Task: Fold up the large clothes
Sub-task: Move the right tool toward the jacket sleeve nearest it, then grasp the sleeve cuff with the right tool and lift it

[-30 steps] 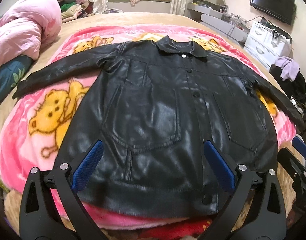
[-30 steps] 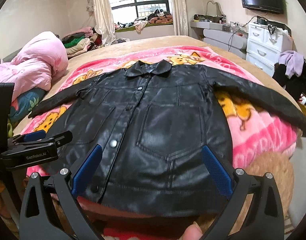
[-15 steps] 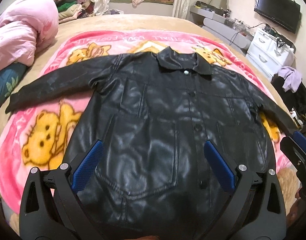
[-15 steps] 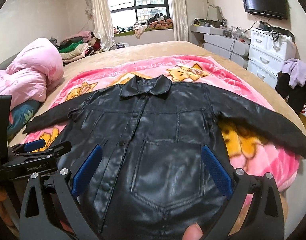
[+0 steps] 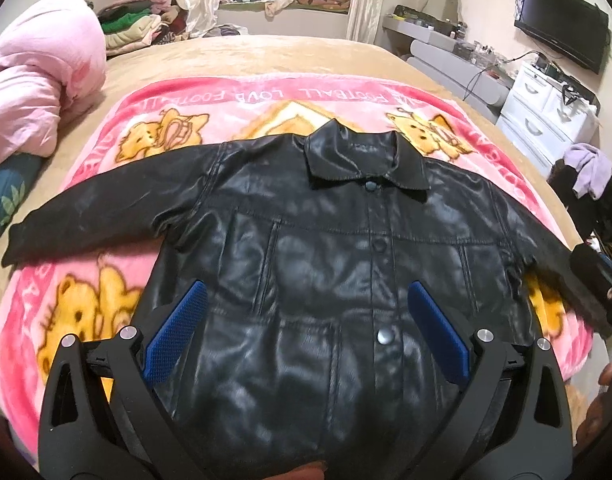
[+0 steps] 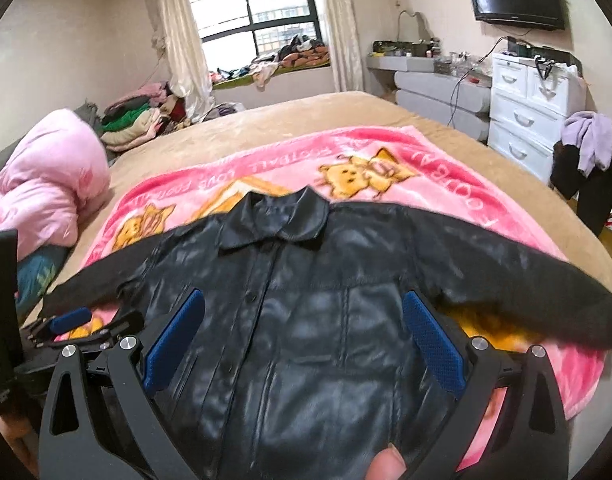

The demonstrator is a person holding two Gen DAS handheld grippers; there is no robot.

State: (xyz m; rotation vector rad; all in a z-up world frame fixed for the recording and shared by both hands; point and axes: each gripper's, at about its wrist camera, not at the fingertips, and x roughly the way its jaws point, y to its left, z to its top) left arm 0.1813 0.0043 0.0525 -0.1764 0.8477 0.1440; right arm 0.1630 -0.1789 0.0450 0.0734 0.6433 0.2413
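A black leather jacket (image 5: 325,264) lies face up and buttoned on a pink cartoon blanket (image 5: 234,100), collar far, both sleeves spread out sideways. It also shows in the right wrist view (image 6: 306,320). My left gripper (image 5: 306,332) is open and empty over the jacket's left front panel. My right gripper (image 6: 304,340) is open and empty over the jacket's right front. The jacket's hem is hidden below both views. The left gripper (image 6: 78,324) also shows at the left edge of the right wrist view.
The blanket lies on a tan bed (image 5: 266,56). A pink duvet (image 5: 34,96) is heaped at the left. Folded clothes (image 6: 134,120) sit at the far left corner. White drawers (image 6: 533,108) and a clothes-draped stand (image 6: 585,160) are on the right.
Both grippers have moved forward over the jacket towards the collar, so the hem has dropped out of view. Both stay open and empty.
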